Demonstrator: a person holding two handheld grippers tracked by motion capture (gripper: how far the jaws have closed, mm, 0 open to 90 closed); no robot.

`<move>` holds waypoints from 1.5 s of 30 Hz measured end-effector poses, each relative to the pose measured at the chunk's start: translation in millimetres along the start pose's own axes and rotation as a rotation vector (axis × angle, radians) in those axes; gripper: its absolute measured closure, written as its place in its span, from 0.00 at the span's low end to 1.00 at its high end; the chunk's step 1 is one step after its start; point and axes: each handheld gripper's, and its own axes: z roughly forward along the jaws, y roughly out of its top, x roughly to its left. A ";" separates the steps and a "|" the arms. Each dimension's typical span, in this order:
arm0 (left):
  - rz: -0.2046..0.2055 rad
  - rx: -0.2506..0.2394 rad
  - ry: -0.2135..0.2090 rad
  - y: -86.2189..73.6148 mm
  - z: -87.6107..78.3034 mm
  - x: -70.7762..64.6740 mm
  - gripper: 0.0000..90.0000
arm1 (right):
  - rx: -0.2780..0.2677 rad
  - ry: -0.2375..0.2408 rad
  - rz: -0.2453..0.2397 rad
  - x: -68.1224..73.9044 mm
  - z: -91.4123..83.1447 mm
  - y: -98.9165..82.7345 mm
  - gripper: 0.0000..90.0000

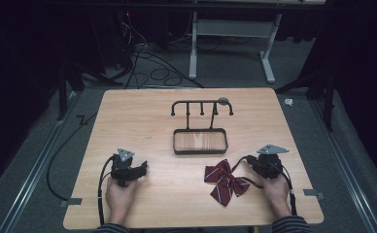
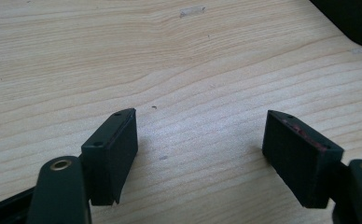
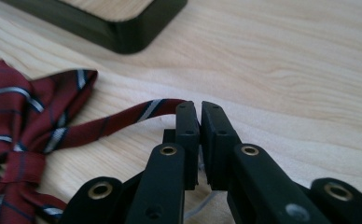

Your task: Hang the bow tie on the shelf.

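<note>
strap (image 3: 123,119) of the bow tie (image 1: 225,180) sits clamped in the right tool (image 3: 200,109), left tool (image 2: 200,149) apart

My bow tie (image 1: 225,182) lies flat on the wooden table near its front edge, right of the middle: dark red with thin white and navy stripes, loops spread, tails pointing toward me. Its narrow neck strap (image 3: 123,119) arches off the tabletop.

The left tool (image 2: 200,140) holds its two black block-shaped jaws wide apart just above the pale wood-grain counter (image 2: 179,60), with bare wood between them; a reddish smear marks one jaw's edge, and a dark object (image 2: 351,18) fills the upper corner
</note>
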 end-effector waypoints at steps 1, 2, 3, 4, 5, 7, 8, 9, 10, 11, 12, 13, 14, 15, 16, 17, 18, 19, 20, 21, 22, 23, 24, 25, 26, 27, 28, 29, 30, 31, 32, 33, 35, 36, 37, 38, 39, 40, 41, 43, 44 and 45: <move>0.000 0.000 0.000 0.0 0.0 0.0 0.30 | 0.000 0.000 0.000 0.0 0.0 0.0 0.97; 0.000 0.000 0.000 0.0 0.0 0.0 0.30 | -0.006 0.002 0.000 -0.1 -2.1 0.8 0.97; 0.000 0.000 0.000 0.0 0.0 0.0 0.30 | -0.016 0.005 0.000 0.1 -4.7 1.9 0.97; 0.001 0.000 0.000 0.0 0.0 0.0 0.30 | -0.036 0.013 0.001 0.1 -10.3 4.0 0.97; 0.001 0.000 0.000 0.0 0.0 0.0 0.30 | -0.036 0.013 0.001 0.1 -10.3 4.0 0.97; 0.000 0.000 0.000 0.0 0.0 0.0 0.30 | -0.061 0.019 -0.001 1.0 -17.9 7.7 0.97; 0.001 0.000 0.000 0.0 0.0 0.0 0.30 | -0.070 0.022 -0.004 1.3 -20.4 9.1 0.97; 0.000 0.000 0.000 0.0 0.0 0.0 0.30 | -0.077 0.026 -0.006 1.8 -22.9 10.5 0.97; 0.000 0.000 0.000 0.0 0.0 0.0 0.30 | -0.077 0.026 -0.006 1.8 -22.9 10.5 0.97; 0.001 0.000 0.000 0.0 0.0 0.0 0.30 | -0.088 0.029 -0.005 2.8 -25.1 12.0 0.97; 0.000 0.000 0.000 0.0 0.0 0.0 0.30 | -0.107 0.034 -0.015 5.7 -30.5 15.8 0.97; 0.000 0.000 0.000 0.0 0.0 0.0 0.30 | -0.107 0.034 -0.015 5.7 -30.5 15.8 0.97; 0.000 0.000 0.000 0.0 0.0 0.0 0.30 | -0.120 0.037 -0.022 8.2 -34.6 18.8 0.97; 0.000 0.000 0.000 0.0 0.0 0.0 0.30 | -0.129 0.042 -0.031 9.6 -36.9 20.7 0.97; 0.001 0.001 -0.001 0.0 -0.1 0.1 0.30 | -0.137 0.044 -0.034 11.3 -39.2 22.5 0.97; 0.000 0.000 0.000 0.0 0.0 0.0 0.30 | -0.137 0.044 -0.034 11.3 -39.2 22.5 0.97; 0.000 0.000 0.000 0.0 0.0 0.1 0.30 | -0.143 0.046 -0.042 12.7 -41.5 24.6 0.97; 0.000 0.000 0.000 0.0 0.0 0.0 0.30 | -0.155 0.059 -0.053 14.6 -45.5 28.8 0.97; 0.000 0.000 0.000 0.0 0.0 0.0 0.30 | -0.159 0.065 -0.050 15.8 -47.6 30.6 0.97; 0.000 0.000 0.000 0.0 0.0 0.1 0.30 | -0.166 0.068 -0.051 16.9 -49.5 32.4 0.97; -0.001 -0.001 0.000 0.0 0.0 0.0 0.30 | -0.173 0.072 -0.058 17.8 -51.5 34.3 0.97; -0.001 -0.001 0.000 0.0 0.0 0.0 0.30 | -0.173 0.072 -0.058 17.8 -51.5 34.3 0.97; 0.000 0.001 -0.001 0.0 -0.1 0.1 0.30 | -0.189 0.074 -0.068 20.4 -56.1 38.3 0.97; 0.000 0.001 -0.001 0.0 -0.1 0.1 0.30 | -0.194 0.075 -0.075 21.0 -57.7 39.7 0.97; 0.000 0.001 -0.001 0.0 -0.1 0.1 0.30 | -0.194 0.075 -0.075 21.0 -57.7 39.7 0.97; -0.001 0.000 -0.001 0.0 0.0 0.1 0.30 | -0.199 0.078 -0.078 22.4 -59.8 41.6 0.97; -0.001 0.000 -0.001 0.0 0.0 0.1 0.30 | -0.212 0.082 -0.091 24.5 -63.7 45.5 0.97; -0.001 0.000 -0.001 0.0 0.0 0.1 0.30 | -0.221 0.083 -0.100 25.4 -65.4 47.5 0.97; -0.001 -0.001 0.000 0.0 0.1 0.0 0.30 | -0.226 0.086 -0.103 26.6 -67.3 49.5 0.97; -0.001 -0.001 0.000 0.0 0.1 0.0 0.30 | -0.226 0.086 -0.103 26.6 -67.3 49.5 0.97; -0.001 0.000 -0.001 0.0 0.0 0.1 0.30 | -0.236 0.092 -0.113 28.5 -70.6 53.6 0.97; -0.001 0.000 -0.001 0.0 0.0 0.1 0.30 | -0.242 0.095 -0.116 29.5 -72.2 55.5 0.97; -0.001 0.002 -0.001 0.1 -0.1 0.1 0.30 | -0.252 0.101 -0.125 31.8 -75.0 59.4 0.97; -0.001 0.002 -0.001 0.1 -0.1 0.1 0.30 | -0.252 0.101 -0.125 31.8 -75.0 59.4 0.97; -0.001 0.000 -0.001 0.0 0.0 0.1 0.30 | -0.257 0.103 -0.130 32.8 -76.4 61.3 0.97; -0.001 0.000 -0.001 0.0 0.0 0.1 0.30 | -0.261 0.107 -0.137 34.1 -78.2 63.7 0.97; -0.001 -0.001 0.000 0.0 0.0 0.1 0.30 | -0.271 0.109 -0.145 36.0 -80.2 67.3 0.97; -0.001 -0.001 0.000 0.0 0.0 0.1 0.30 | -0.274 0.112 -0.152 36.9 -81.4 69.3 0.97; -0.002 -0.001 0.000 0.0 0.0 0.1 0.30 | -0.278 0.114 -0.156 37.9 -82.6 71.1 0.97; -0.001 0.000 -0.001 0.0 0.0 0.1 0.30 | -0.284 0.117 -0.162 38.6 -83.6 73.0 0.97; -0.002 -0.001 0.000 0.0 0.1 0.0 0.30 | -0.289 0.122 -0.164 39.7 -84.5 74.7 0.97; -0.001 -0.001 0.000 0.0 0.1 0.1 0.30 | -0.292 0.122 -0.166 40.8 -85.6 76.2 0.97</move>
